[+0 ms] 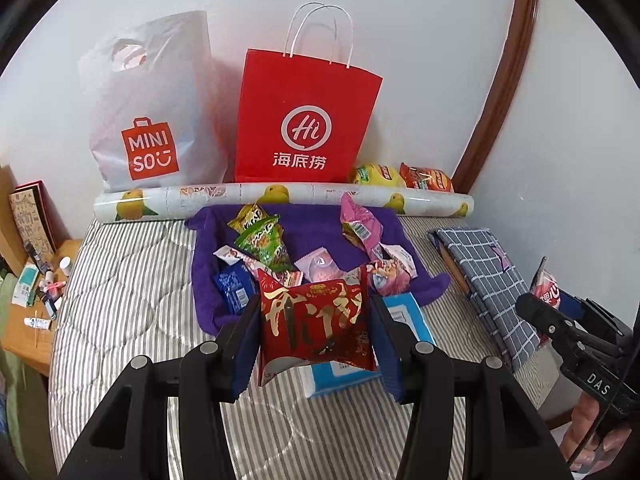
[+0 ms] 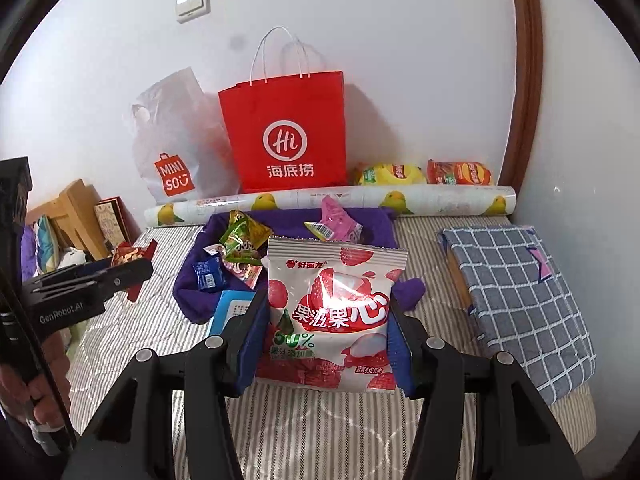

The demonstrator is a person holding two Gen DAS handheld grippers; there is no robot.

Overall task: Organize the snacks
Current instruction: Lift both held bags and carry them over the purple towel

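Left tool: pinched a shiny red foil snack packet with gold characters between its blue pads, above the striped bed.
Right tool: clamped a white-and-pink lychee gummy pouch, held upright.
Loose snacks: green, pink and blue wrappers lay on a purple cloth at 12 o'clock of both tools.
Bags: red paper carrier bag and white plastic shopping bag stood at the wall, farther toward 12 o'clock.
Folded grey checked cloth: at 2 o'clock.

Red foil snack packet between left gripper jaws, above purple cloth strewn with snacks.
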